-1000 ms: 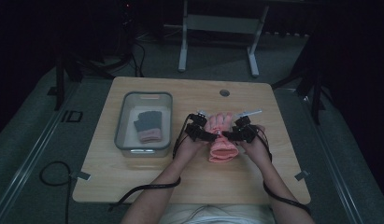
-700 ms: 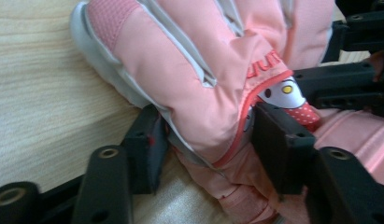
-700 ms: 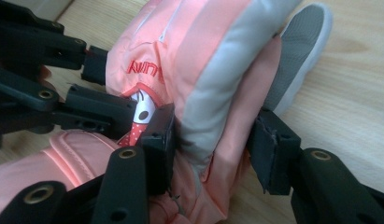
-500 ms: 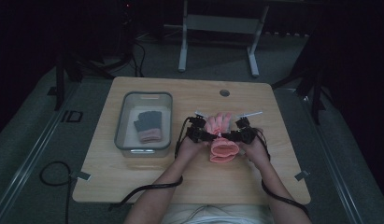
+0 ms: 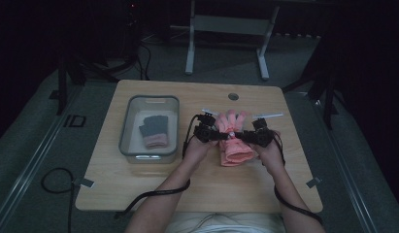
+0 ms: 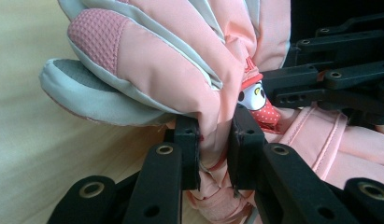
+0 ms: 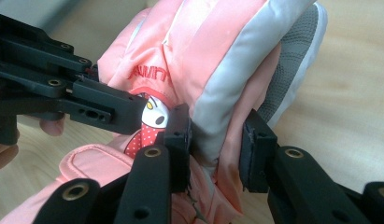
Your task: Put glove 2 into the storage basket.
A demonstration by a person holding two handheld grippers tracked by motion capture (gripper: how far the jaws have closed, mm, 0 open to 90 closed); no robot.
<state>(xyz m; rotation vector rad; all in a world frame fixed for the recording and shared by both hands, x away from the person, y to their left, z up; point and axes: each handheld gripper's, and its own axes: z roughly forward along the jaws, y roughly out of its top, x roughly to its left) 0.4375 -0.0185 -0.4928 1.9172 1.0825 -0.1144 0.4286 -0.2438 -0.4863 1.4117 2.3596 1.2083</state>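
High view: a pink glove (image 5: 234, 141) is seen at the centre of the wooden table (image 5: 139, 189), slightly right of the middle of the frame, with its fingers toward the upper edge and its cuff toward the lower edge. It is flanked by the left gripper (image 5: 221, 136) and the right gripper (image 5: 241, 136), both aimed inward at its middle, so that the tips nearly meet over the fabric. To the left of the glove, a clear bin (image 5: 127, 127) is seen, and a dark grey glove with a pink cuff (image 5: 154, 130) is laid inside it.

Left gripper view: a fold of the pink glove (image 6: 180, 60) is clamped between the two black pads, the jaws having just been closing on it. The grey-edged finger part bulges at the upper left of the frame, and a small cartoon patch (image 6: 255, 100) is seen just right of centre, beside the other gripper's jaws.

Right gripper view: the glove's (image 7: 217, 56) pink and grey edge is held between the jaws, which have just been closing; the left pad is pressed on the fabric, while contact at the right pad cannot be told for certain. The left gripper's jaws (image 7: 126, 109) are seen at the left, against the same patch (image 7: 154, 114).
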